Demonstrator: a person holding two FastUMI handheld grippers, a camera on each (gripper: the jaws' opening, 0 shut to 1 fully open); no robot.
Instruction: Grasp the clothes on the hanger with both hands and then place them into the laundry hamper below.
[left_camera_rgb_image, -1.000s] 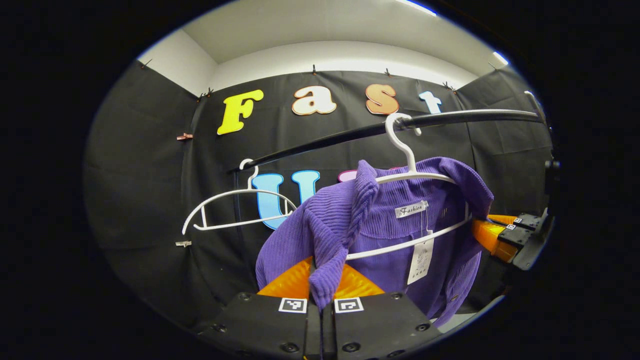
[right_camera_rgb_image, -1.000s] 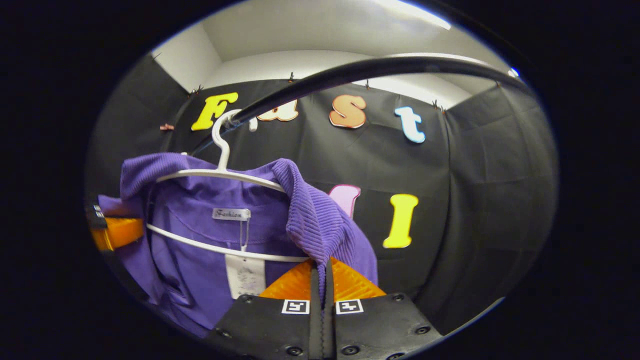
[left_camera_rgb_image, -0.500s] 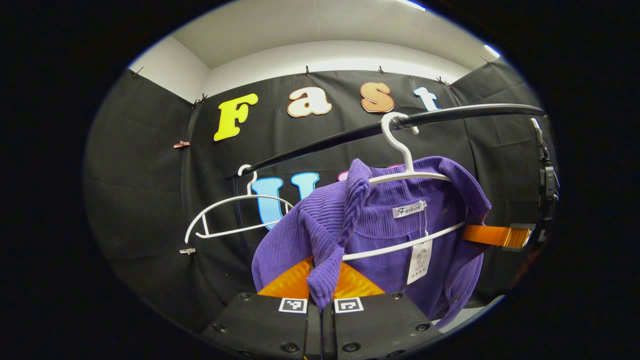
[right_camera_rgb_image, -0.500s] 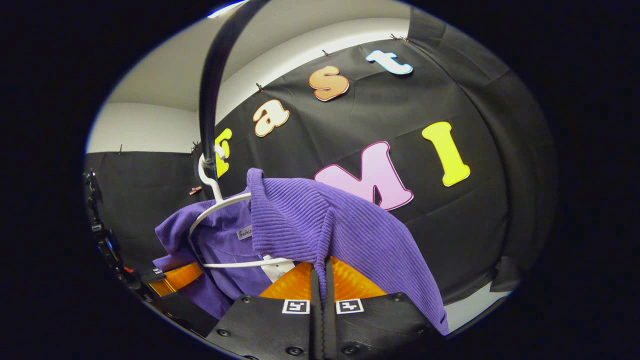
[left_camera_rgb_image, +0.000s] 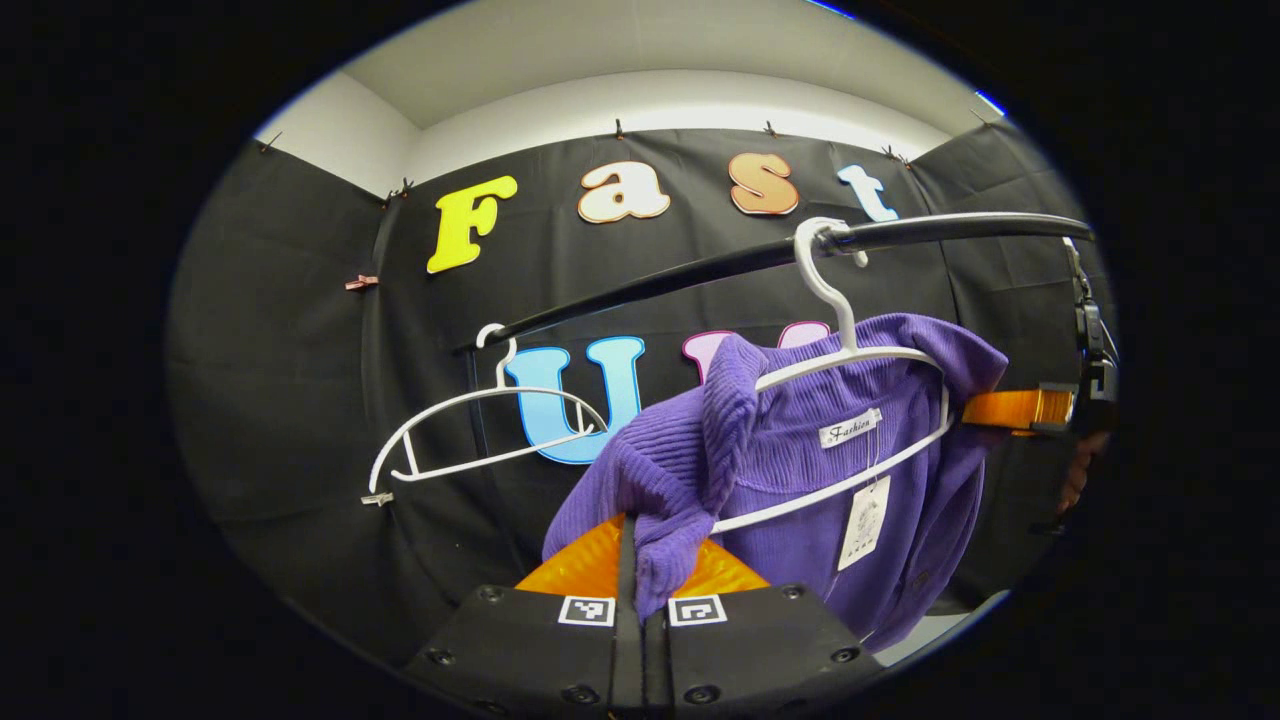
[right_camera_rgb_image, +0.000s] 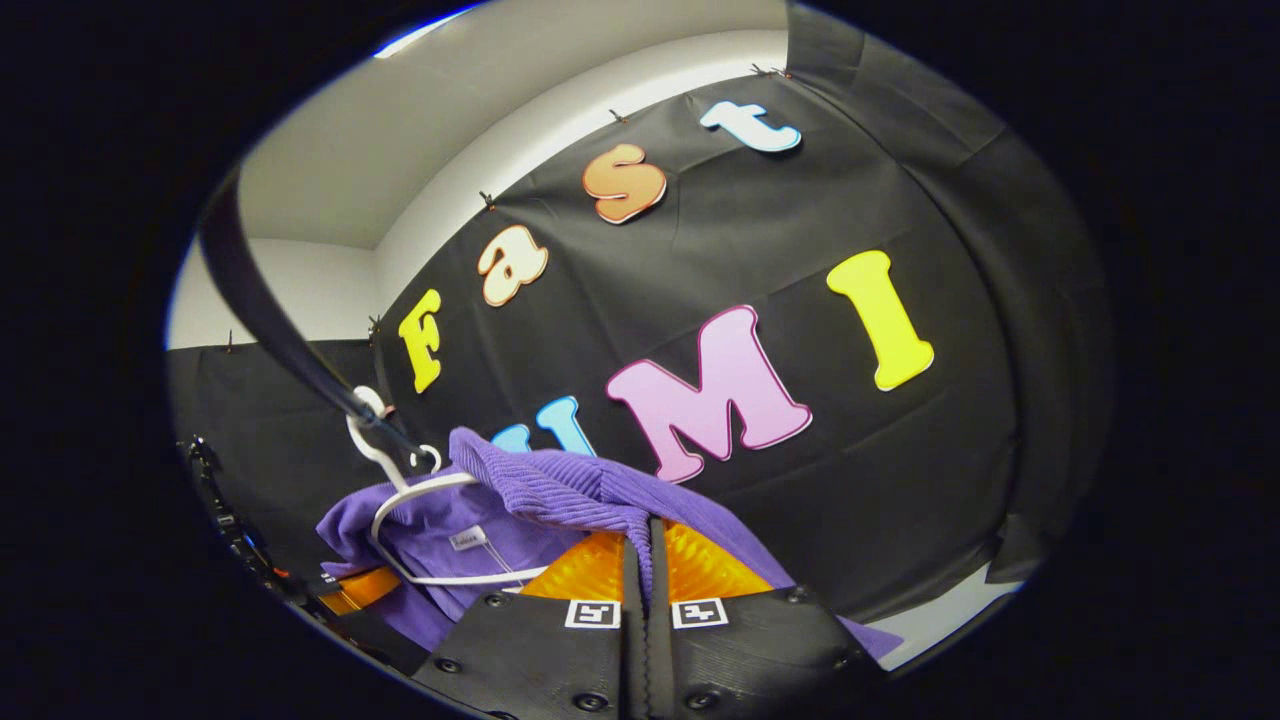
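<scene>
One purple ribbed sweater (left_camera_rgb_image: 800, 480), two white hangers, one carrying it (left_camera_rgb_image: 850, 350) and one bare (left_camera_rgb_image: 480, 430), one black rail (left_camera_rgb_image: 700, 275), and two grippers, left (left_camera_rgb_image: 640, 560) and right (right_camera_rgb_image: 645, 560).

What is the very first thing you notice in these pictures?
The bright purple sweater stands out, draped on a white hanger hooked over the black rail. The left gripper pinches one side of its collar and the right gripper pinches the other. Further left on the rail hangs an empty white hanger.
</scene>
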